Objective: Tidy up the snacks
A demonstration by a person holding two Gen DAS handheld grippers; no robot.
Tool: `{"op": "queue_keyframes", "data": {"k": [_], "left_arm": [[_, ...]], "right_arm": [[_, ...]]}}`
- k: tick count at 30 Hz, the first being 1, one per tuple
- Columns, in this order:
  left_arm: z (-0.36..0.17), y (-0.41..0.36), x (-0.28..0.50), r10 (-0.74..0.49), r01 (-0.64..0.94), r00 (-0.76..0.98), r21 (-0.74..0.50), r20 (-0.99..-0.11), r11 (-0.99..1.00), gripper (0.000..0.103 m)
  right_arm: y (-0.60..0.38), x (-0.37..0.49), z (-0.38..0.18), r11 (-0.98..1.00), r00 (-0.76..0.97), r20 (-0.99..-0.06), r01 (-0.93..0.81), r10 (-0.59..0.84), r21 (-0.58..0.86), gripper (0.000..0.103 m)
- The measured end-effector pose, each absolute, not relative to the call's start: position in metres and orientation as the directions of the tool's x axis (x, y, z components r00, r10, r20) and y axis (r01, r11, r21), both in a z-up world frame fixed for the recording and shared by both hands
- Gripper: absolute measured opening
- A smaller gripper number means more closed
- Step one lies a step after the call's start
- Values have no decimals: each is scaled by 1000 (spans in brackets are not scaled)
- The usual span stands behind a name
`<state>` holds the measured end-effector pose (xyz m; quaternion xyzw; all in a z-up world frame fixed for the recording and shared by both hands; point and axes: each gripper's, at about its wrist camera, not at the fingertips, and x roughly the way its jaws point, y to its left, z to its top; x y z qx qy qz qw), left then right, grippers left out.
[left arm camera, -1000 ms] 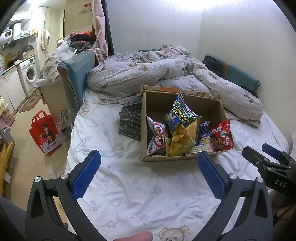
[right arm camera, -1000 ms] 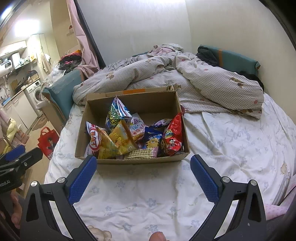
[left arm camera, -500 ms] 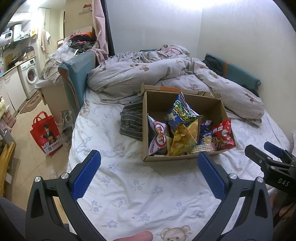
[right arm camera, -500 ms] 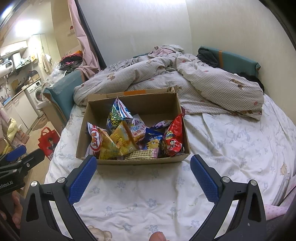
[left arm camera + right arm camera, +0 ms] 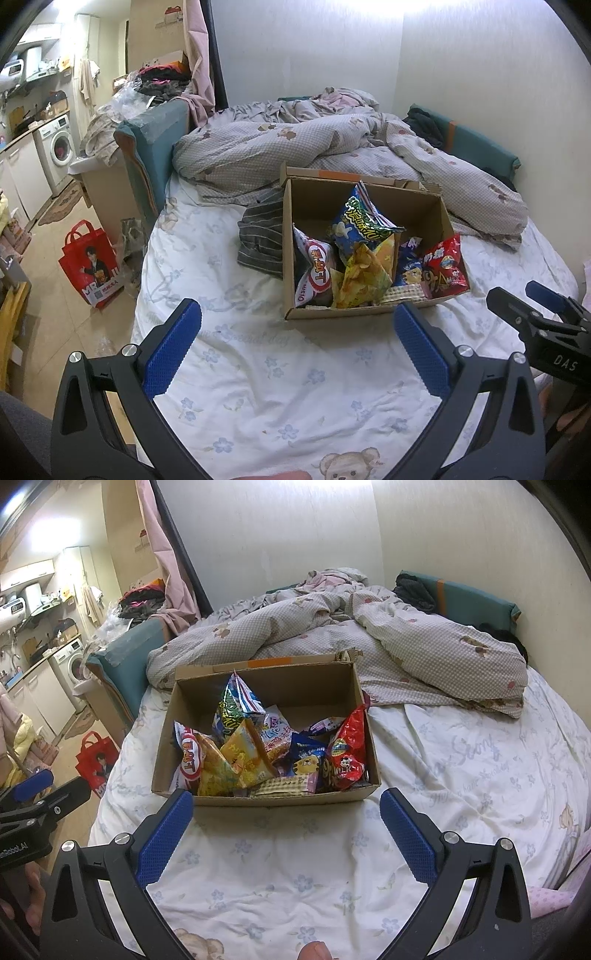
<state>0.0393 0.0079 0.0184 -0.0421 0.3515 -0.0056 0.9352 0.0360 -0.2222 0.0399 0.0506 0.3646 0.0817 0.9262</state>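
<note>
Both grippers hover over the bed [image 5: 258, 387], left gripper [image 5: 295, 343] and right gripper [image 5: 286, 823] with fingers wide and empty. The snacks [image 5: 266, 753] sit jumbled in the box [image 5: 266, 801] just beyond the right fingers. That fits either packing done or sorting ahead; no bag is yet singled out.

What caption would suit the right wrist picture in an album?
Open right gripper poised before a cardboard box of snack bags on a bed.
</note>
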Motion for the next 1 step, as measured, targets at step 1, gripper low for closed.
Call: {"op": "queue_keyframes", "data": {"k": [1], "left_arm": [[17, 8, 39, -43, -19, 750, -87, -660, 996, 103]], "right_arm": [[-222, 36, 40, 981, 720, -667, -114, 189, 155, 103]]}}
